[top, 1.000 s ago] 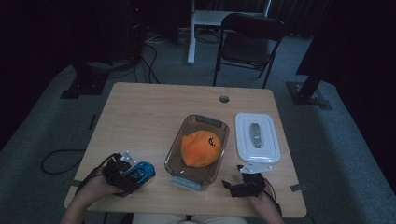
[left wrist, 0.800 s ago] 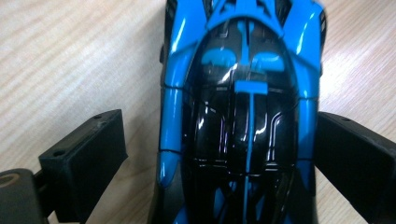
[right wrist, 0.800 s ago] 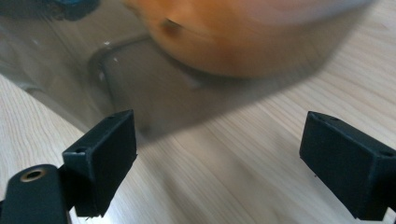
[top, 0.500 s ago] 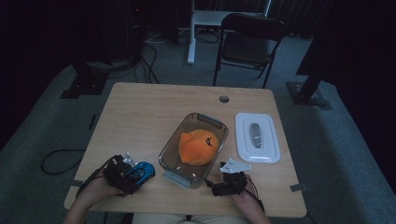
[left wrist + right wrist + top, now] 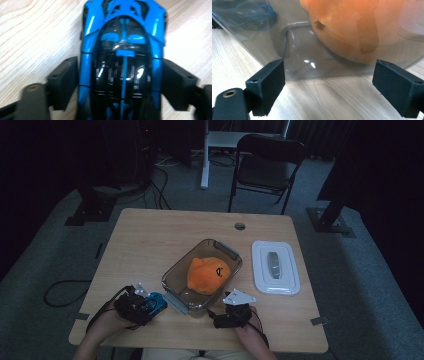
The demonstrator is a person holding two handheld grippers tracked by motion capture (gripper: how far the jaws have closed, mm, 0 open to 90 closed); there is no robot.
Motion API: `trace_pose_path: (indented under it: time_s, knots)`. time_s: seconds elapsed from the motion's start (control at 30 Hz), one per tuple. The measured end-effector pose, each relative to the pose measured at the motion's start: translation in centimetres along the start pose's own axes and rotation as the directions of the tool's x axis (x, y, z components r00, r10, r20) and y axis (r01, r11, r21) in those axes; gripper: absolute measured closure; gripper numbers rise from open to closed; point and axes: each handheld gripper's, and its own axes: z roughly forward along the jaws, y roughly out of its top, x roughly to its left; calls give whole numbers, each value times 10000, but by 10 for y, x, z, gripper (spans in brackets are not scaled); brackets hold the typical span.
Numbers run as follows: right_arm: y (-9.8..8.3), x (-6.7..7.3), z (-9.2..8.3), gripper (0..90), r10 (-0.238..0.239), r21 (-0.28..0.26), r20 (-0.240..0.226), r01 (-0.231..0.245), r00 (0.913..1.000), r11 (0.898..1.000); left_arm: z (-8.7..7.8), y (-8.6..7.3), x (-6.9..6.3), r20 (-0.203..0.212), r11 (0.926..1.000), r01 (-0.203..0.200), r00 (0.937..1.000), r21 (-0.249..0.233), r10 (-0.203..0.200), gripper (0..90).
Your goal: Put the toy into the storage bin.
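Left claw has its jaws just closing in on the blue toy car, pads flanking its sides on the desk. Right claw stands apart, empty, directly before the clear container holding an orange plush.

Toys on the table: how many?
2. A blue car lies between the left claw's jaws near the front edge; an orange plush sits inside the clear bin mid-table.
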Motion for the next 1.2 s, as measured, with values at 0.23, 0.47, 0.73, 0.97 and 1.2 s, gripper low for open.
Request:
trace_pose_path:
  time_s: [0.23,0.47,0.73,0.97,1.2]
  knots:
    - [2,3,2,107,6,-96,-52,-7,10000,10000,1,1,-1,-49,9999,68,10000,-142,-69,263]
    - [3,-4,-2,108,334,-268,-51,-336,9994,9991,-1,0,4,201,10000,41,9998,29,-42,266]
    - [4,-9,-6,108,512,-405,12,-511,9987,9979,-6,-2,13,247,9994,339,9991,45,-340,268]
    - [5,-12,-8,108,598,-514,16,-596,9982,9969,-19,0,14,-71,9996,272,9996,-77,-273,291]
    - [5,-14,-10,108,638,-560,83,-632,9979,9964,-34,3,24,-125,9991,375,9992,-204,-378,291]
